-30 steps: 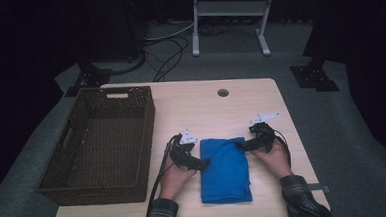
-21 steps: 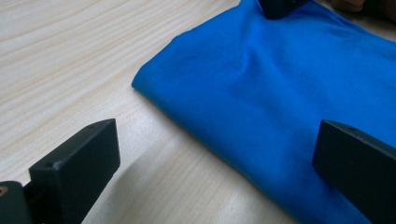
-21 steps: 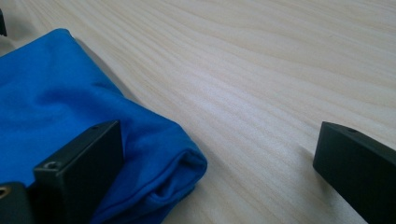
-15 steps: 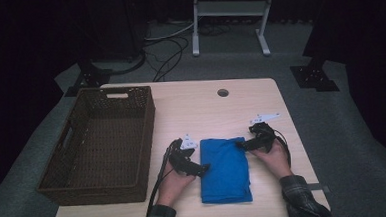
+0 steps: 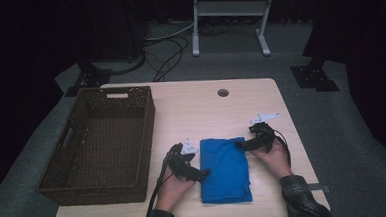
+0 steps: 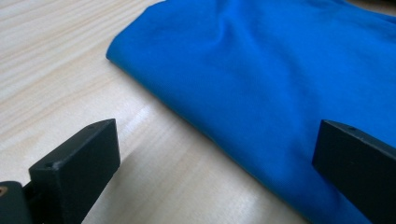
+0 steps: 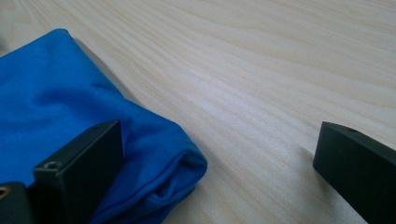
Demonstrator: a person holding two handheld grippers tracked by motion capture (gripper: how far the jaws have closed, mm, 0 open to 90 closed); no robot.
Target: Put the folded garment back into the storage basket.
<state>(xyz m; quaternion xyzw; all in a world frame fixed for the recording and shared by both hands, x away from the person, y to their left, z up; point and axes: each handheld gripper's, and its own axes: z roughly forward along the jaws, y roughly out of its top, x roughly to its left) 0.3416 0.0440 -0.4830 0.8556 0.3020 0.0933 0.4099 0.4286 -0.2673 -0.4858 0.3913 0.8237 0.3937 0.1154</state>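
A folded blue cloth [image 5: 225,169] lies flat on the wooden table [image 5: 206,108] near its front edge. My left gripper [image 5: 202,174] is open at the cloth's left edge, low on the table. In the left gripper view the jaws straddle the blue cloth's [image 6: 280,84] edge, one over bare wood, one over the fabric. My right gripper [image 5: 240,145] is open at the cloth's upper right corner. In the right gripper view the folded corner of the cloth [image 7: 154,168] lies by the left jaw, with wood under the right jaw.
A dark brown wicker basket [image 5: 58,160] stands on the left part of the table, empty as far as I see. A cable hole [image 5: 223,93] sits near the table's back edge. Dark floor, cables and a metal stand [image 5: 228,16] lie beyond.
My left gripper has slid toward the front along the cloth's left edge. The right gripper and the cloth have stayed in place.
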